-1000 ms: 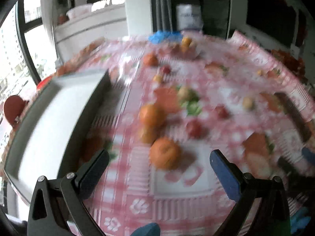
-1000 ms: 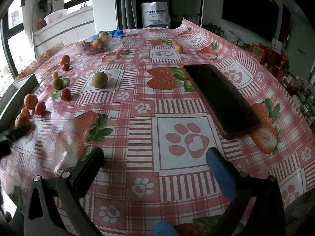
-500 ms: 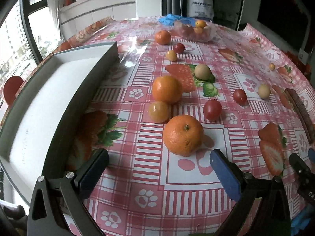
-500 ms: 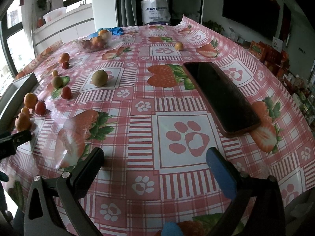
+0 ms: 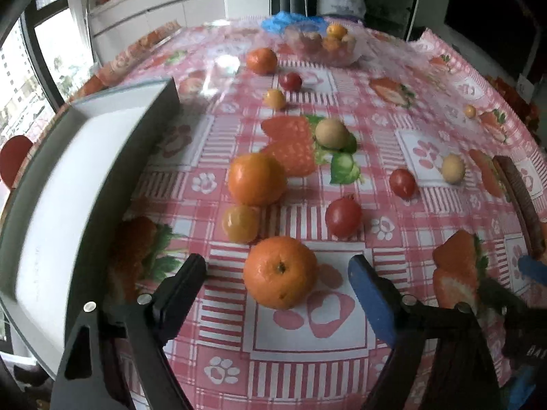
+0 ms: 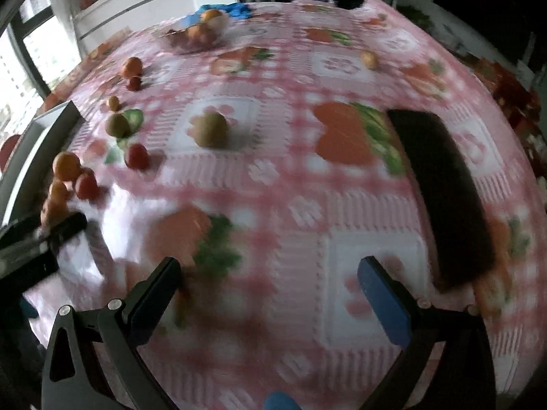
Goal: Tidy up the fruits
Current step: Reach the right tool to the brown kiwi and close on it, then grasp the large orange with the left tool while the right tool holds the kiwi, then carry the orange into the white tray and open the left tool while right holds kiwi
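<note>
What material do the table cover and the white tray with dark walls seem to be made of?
The table cover looks like glossy plastic or oilcloth: window light glares off it near the tray's far corner, and its strawberry and paw pattern looks printed. The tray looks rigid, perhaps plastic or coated metal, with a matte white floor and smooth dark grey walls; the pictures do not settle which.

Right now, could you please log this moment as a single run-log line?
left gripper: open, jaws just closing around nearest orange, not touching | right gripper: open, empty | tray: no fruit visible
</note>
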Motion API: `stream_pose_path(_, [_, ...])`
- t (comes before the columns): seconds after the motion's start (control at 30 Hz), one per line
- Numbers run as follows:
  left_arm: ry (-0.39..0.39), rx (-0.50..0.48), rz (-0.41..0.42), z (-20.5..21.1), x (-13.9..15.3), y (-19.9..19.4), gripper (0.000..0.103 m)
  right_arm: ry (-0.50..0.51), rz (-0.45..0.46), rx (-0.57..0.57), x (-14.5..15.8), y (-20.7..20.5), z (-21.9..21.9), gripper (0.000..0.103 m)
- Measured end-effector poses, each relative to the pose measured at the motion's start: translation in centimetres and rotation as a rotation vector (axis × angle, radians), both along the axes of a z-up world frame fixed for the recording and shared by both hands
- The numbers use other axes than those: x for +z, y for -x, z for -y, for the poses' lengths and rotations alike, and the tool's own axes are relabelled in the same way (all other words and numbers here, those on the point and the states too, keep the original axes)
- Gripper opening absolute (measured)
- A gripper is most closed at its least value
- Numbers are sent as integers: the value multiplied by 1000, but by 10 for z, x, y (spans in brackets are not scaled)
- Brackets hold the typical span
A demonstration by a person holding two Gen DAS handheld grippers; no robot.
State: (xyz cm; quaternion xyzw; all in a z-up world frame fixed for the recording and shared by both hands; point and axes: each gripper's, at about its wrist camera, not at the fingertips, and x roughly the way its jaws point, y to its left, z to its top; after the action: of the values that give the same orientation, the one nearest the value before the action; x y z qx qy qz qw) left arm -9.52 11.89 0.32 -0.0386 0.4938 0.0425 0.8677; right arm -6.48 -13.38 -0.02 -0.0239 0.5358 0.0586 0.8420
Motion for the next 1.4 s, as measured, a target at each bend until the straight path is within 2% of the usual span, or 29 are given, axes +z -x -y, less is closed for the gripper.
stream_pose_path(0.13, [-6,-1,7,0,-2,-1,87,30,31,37,-5,-28,-24,103])
stream_pose_path(0.23, [-4,-5,0,-1,-3,-4,87,22,56,20,-5,-46,-31,102])
stream_pose_path(0.4, [-8,-15,-8,0,-1,-7,87,18,92,-24,-4,-69,-33,90])
stream_pose_path(0.43, [-8,-20,-5,1,-1,-7,87,22,100,-28,-3,-71,-34,82])
stream_pose_path(0.47, [-8,-22,-3,1,-1,-7,87,25,113,-27,-2,-72,-34,64])
stream_pose_path(0.5, [-7,-24,-1,1,-1,-6,87,8,127,-14,1,-71,-34,37])
stream_pose_path(0.53, [-7,-27,2,1,-1,-6,87,-14,131,-1,2,-71,-34,29])
stream_pose_path(0.6, [-9,-28,7,0,-1,-4,86,-95,123,-10,4,-68,-25,29])
stream_pose_path(0.67, [-6,-37,24,-1,0,-2,74,-196,111,-30,3,-61,-13,29])
stream_pose_path(0.7, [-11,-45,27,-1,1,-1,71,-227,103,-39,2,-55,-7,29])
stream_pose_path(0.73, [-6,-57,31,-1,1,1,67,-248,97,-43,2,-50,-3,29])
stream_pose_path(0.83, [-12,-90,49,1,3,4,42,-279,86,-36,2,-32,3,29])
stream_pose_path(0.87, [-8,-104,51,2,4,4,39,-280,86,-30,1,-28,3,29])
stream_pose_path(1.1, [5,-108,49,-5,5,13,39,-298,87,-2,1,2,3,29])
stream_pose_path(1.4, [38,-103,35,-24,12,28,39,-270,83,11,2,22,-1,29])
